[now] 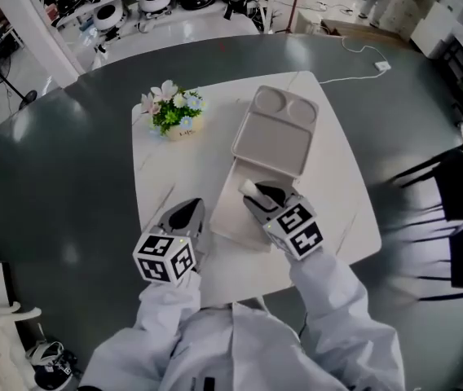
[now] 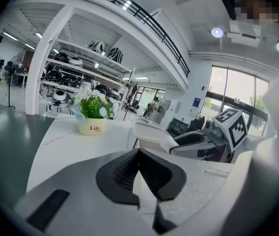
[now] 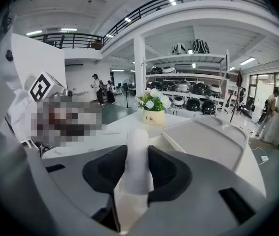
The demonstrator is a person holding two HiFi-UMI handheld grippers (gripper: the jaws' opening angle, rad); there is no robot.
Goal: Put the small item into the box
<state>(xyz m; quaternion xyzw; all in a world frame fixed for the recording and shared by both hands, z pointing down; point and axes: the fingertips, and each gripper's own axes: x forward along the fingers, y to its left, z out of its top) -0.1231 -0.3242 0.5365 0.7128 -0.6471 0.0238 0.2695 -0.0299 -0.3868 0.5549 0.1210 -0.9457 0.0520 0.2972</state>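
An open beige clamshell box lies on the white table, its lid folded back away from me and its base nearer. My right gripper hovers over the base, shut on a small white tube-like item. In the right gripper view that item stands upright between the dark pads, with the lid beyond. My left gripper rests just left of the base. Its jaws meet at the tips with nothing in them. It sees the box and the right gripper.
A small pot of flowers stands at the table's far left, also seen as a pot and a pot. Black chairs stand to the right of the table. A white cable with a plug lies on the dark floor beyond.
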